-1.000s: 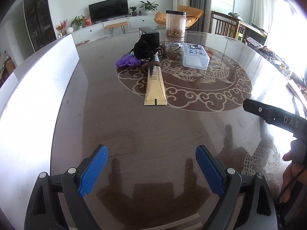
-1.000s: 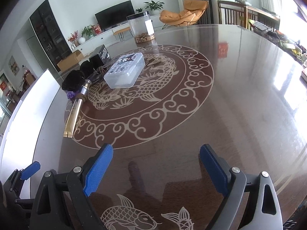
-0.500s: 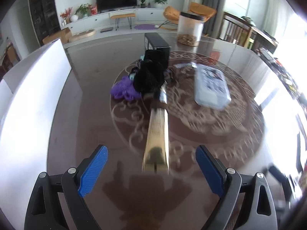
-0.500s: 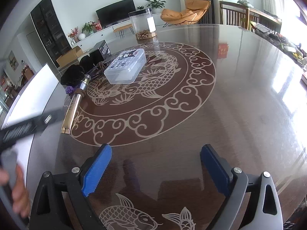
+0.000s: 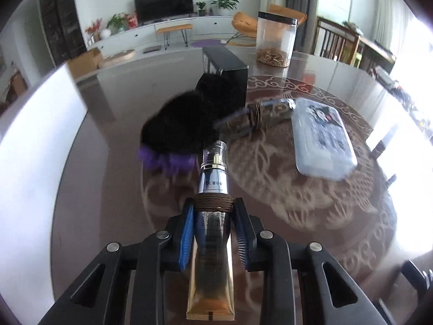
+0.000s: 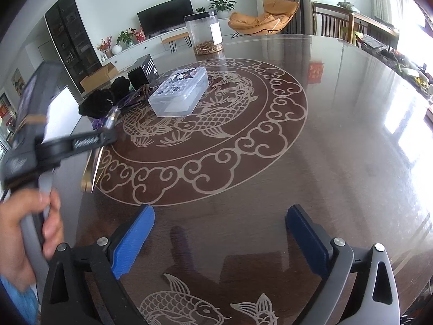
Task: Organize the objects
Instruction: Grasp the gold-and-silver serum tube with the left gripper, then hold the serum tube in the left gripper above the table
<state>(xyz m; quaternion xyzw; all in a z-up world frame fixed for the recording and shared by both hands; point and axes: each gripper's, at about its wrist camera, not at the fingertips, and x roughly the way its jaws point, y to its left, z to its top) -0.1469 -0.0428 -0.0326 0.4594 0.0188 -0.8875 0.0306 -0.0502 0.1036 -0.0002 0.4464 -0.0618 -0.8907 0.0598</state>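
A gold and silver cosmetic tube (image 5: pixel 212 233) with a brown cord wound round it lies on the dark round table (image 5: pixel 311 216). My left gripper (image 5: pixel 213 214) is shut on the tube, its blue pads pressing both sides. Beyond the tube's cap lie a black fluffy item (image 5: pixel 186 119) over a purple one (image 5: pixel 167 161), a cord-wrapped bundle (image 5: pixel 257 113) and a clear plastic case (image 5: pixel 322 140). My right gripper (image 6: pixel 219 230) is open and empty above the table's near part; the left gripper (image 6: pixel 81 142) and case (image 6: pixel 180 94) show in its view.
A black box (image 5: pixel 226 67) and a clear jar (image 5: pixel 276 42) with brown contents stand at the back of the table. A white panel (image 5: pixel 29 140) runs along the left edge. A hand (image 6: pixel 24 233) holds the left gripper's handle.
My left gripper has moved forward over the tube and closed on it. The right gripper has barely moved and stays open.
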